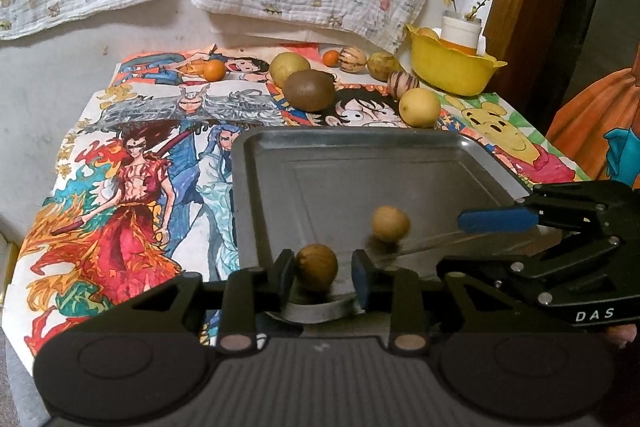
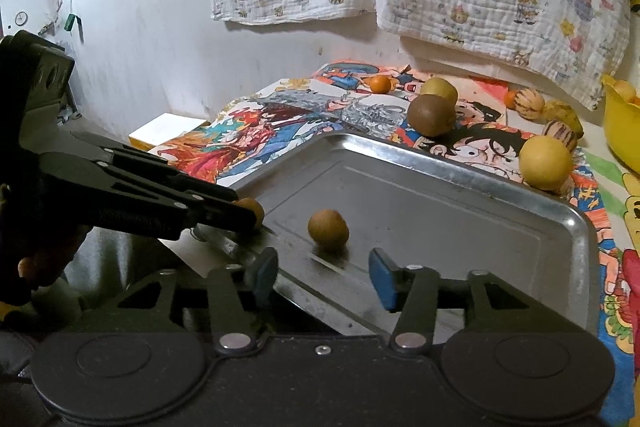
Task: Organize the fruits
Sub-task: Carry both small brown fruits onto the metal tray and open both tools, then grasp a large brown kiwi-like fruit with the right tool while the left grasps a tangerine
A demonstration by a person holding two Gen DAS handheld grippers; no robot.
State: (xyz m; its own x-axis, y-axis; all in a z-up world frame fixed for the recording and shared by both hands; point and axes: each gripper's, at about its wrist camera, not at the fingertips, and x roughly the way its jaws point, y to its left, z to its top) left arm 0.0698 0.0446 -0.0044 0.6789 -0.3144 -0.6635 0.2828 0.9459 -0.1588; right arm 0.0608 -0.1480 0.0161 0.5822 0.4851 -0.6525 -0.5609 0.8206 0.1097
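Left tongs (image 1: 322, 277) parted narrowly around a brown fruit (image 1: 316, 267) at tray's (image 1: 400, 139) near edge (pads not pressing); right tongs (image 2: 323, 277) wide, second fruit (image 2: 328, 230) just ahead.

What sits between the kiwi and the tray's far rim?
Nothing: only bare cartoon cloth separates the kiwi from the tray, clearest in the right wrist view.

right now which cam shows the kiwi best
The left wrist view: the kiwi sits near centre, whole and unblocked. The right wrist view shows the kiwi too, whole but further off to the side.
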